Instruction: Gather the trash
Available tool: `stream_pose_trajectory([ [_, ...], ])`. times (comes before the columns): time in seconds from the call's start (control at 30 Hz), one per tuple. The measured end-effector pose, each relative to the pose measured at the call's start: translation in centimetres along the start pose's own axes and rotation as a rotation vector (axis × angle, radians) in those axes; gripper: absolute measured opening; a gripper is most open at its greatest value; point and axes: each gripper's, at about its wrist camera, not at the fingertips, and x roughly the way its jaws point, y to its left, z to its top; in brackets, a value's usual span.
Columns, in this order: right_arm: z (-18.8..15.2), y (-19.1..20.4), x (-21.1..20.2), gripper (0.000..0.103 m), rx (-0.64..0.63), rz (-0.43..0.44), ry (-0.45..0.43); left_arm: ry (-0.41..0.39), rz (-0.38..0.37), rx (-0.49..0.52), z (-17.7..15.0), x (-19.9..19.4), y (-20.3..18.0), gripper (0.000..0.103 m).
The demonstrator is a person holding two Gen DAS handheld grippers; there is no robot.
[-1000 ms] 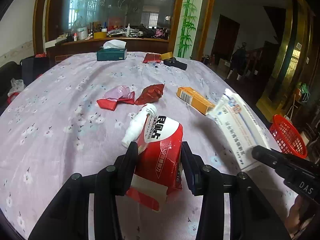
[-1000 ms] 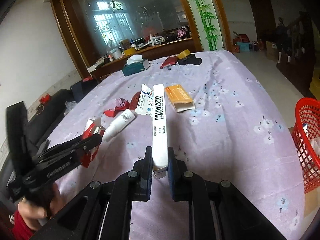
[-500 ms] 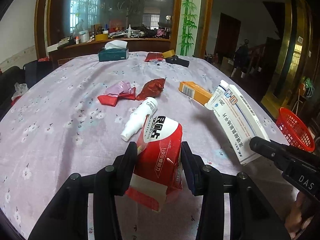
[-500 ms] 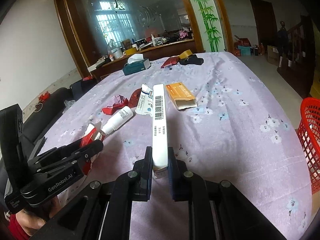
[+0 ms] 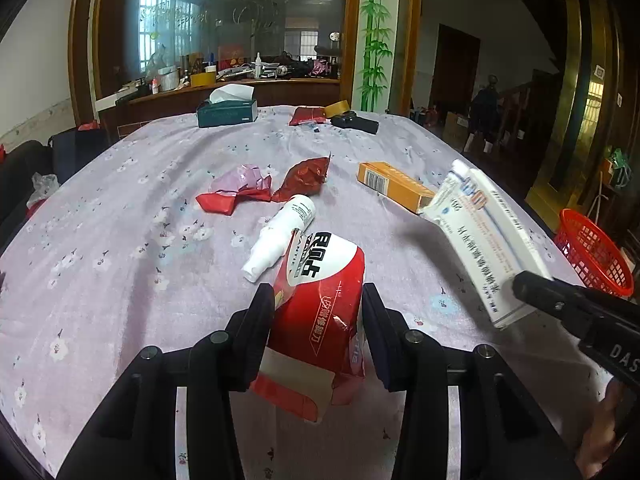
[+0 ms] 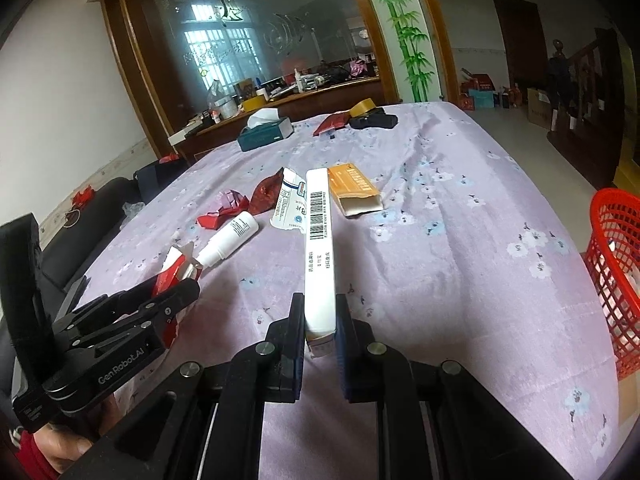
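My left gripper (image 5: 318, 304) is shut on a red and white tissue pack (image 5: 320, 292), held just above the purple tablecloth (image 5: 120, 248). In the right wrist view my right gripper (image 6: 319, 320) is shut on the near end of a long white box (image 6: 319, 248), and that box (image 5: 486, 240) also shows at the right of the left wrist view. On the cloth lie a white bottle (image 5: 280, 238), crumpled red wrappers (image 5: 236, 192), a dark red foil wrapper (image 5: 306, 178) and an orange box (image 5: 394, 190).
A red mesh basket (image 5: 592, 252) stands off the table's right edge, and it shows as the basket (image 6: 616, 272) in the right wrist view. At the far end sit a green tissue box (image 5: 227, 112), a red packet (image 5: 308, 115), a tape roll and a black object (image 5: 356, 123).
The white box in the right gripper has risen and tilted up off the cloth as seen from the left wrist. The left gripper keeps its hold on the tissue pack.
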Motion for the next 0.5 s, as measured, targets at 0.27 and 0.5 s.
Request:
stream_pose_trajectory([
  [0.27,0.1,-0.1,-2.1,0.015,0.010,-0.014,-0.030,-0.035,0.005,0.012,-0.2,-0.6,-0.1,0.042],
  [0.5,0.2,0.2,-3.1,0.015,0.004,-0.022,-0.046,-0.014,0.002,0.003,-0.1,-0.2,0.0,0.042],
])
